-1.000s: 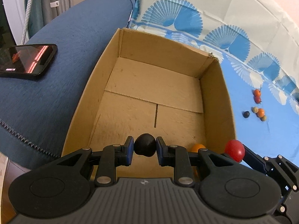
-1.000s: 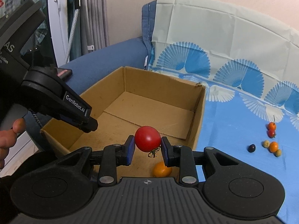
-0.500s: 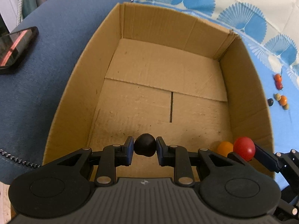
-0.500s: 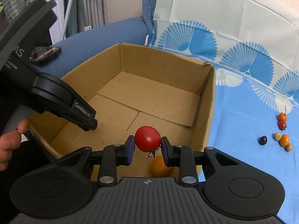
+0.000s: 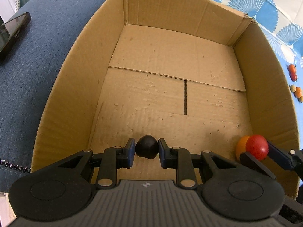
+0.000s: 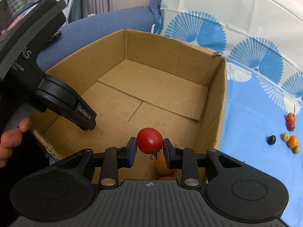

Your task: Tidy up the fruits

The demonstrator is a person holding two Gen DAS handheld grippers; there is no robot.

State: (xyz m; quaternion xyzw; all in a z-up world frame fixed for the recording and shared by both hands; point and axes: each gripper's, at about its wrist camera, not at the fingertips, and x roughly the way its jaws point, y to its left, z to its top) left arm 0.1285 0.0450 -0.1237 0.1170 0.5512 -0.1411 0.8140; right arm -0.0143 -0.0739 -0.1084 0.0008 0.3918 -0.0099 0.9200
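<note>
My left gripper point(image 5: 147, 150) is shut on a dark, near-black fruit point(image 5: 147, 149), low inside the open cardboard box point(image 5: 130, 5) near its front wall. My right gripper point(image 6: 149, 147) is shut on a red tomato point(image 6: 149, 140) with a green stem, over the box's front right corner; the tomato also shows in the left wrist view point(image 5: 256, 150). An orange fruit point(image 6: 162, 167) lies on the box floor just under the tomato. Several small fruits point(image 6: 290, 138) lie on the blue cloth to the right of the box.
The box point(image 6: 222, 87) stands between a dark blue cushion point(image 5: 37, 56) on the left and a blue fan-patterned cloth point(image 6: 251, 113) on the right. A phone point(image 5: 11, 32) lies on the cushion. The left gripper's body point(image 6: 56, 92) reaches over the box's left wall.
Both grippers have moved forward and down into the box with their fruits still held. The box fills more of both views.
</note>
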